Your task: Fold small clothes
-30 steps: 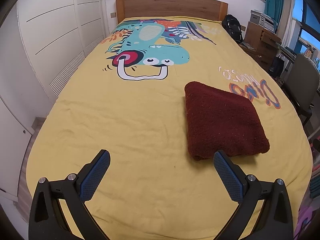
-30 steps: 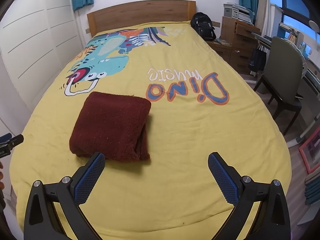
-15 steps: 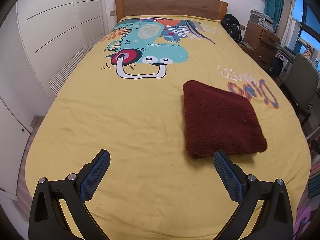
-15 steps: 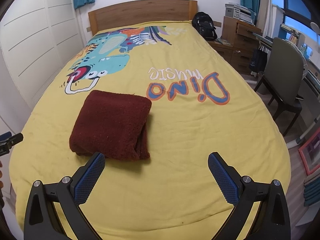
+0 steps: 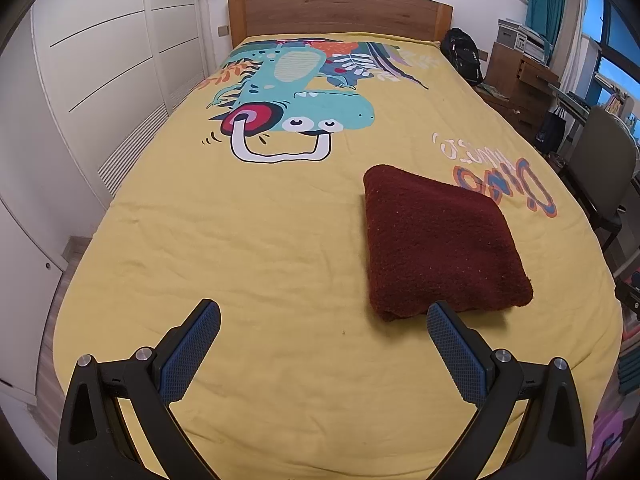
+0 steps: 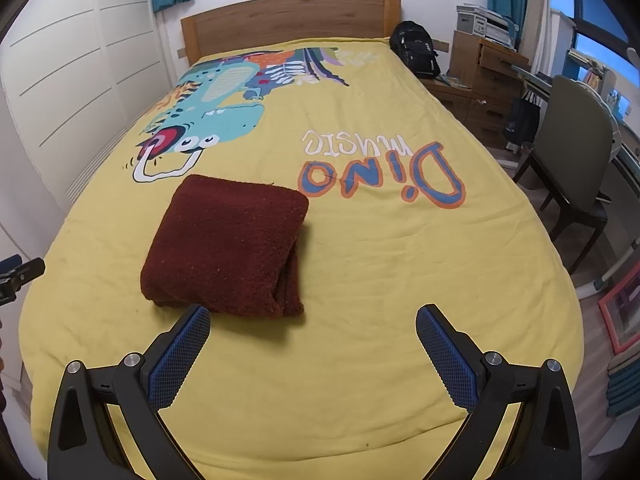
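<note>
Grippers point(image 5: 323, 322) point(image 6: 313, 325) agape; folded garment point(image 5: 438, 242) lengthwise along bed point(image 5: 240, 240).

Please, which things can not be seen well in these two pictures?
- Dark red fuzzy folded garment: both views show only the folded bundle; its type and inner layers are hidden by its own folds.
- Left hand-held gripper and right hand-held gripper: handles and the hands holding them are cut off by the bottom edge.
- Yellow dinosaur-print bedspread: the near edge is hidden behind the gripper bodies.
</note>
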